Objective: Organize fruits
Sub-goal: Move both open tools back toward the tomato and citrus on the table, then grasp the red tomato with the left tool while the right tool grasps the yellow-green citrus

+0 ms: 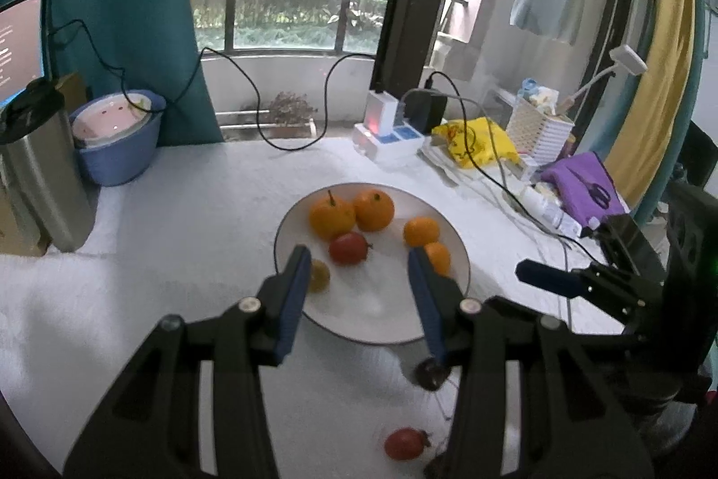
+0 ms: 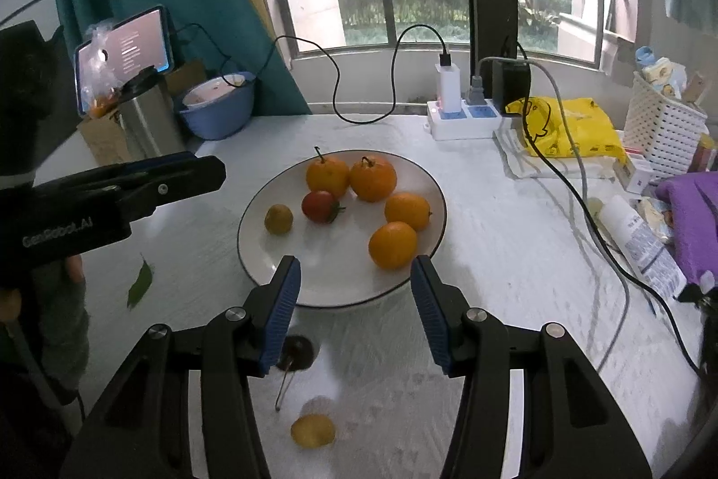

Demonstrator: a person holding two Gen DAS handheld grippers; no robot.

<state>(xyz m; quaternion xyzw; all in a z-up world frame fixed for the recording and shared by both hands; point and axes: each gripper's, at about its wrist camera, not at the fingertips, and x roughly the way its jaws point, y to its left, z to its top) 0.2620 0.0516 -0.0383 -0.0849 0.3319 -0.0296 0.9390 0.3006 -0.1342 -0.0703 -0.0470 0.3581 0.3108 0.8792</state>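
Hovering both tongs, left [image 1: 359, 290] and right [image 2: 354, 299], spread wide and empty over the plate [image 2: 269, 281]. Loose on the surface: tomato [image 1: 405, 443], yellow fruit [image 2: 313, 429]. Best to drop straight down and straddle each, pinching gently; they'll likely roll.

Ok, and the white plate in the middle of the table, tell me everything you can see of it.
The plate is round, white and shallow, with a thin dark line around its rim; it looks ceramic. It lies flat on the white table. On it sit four oranges, two with stems, one red tomato with a green calyx, and a small yellowish fruit. Its near half is bare. Both grippers are open, apart from it, holding nothing.
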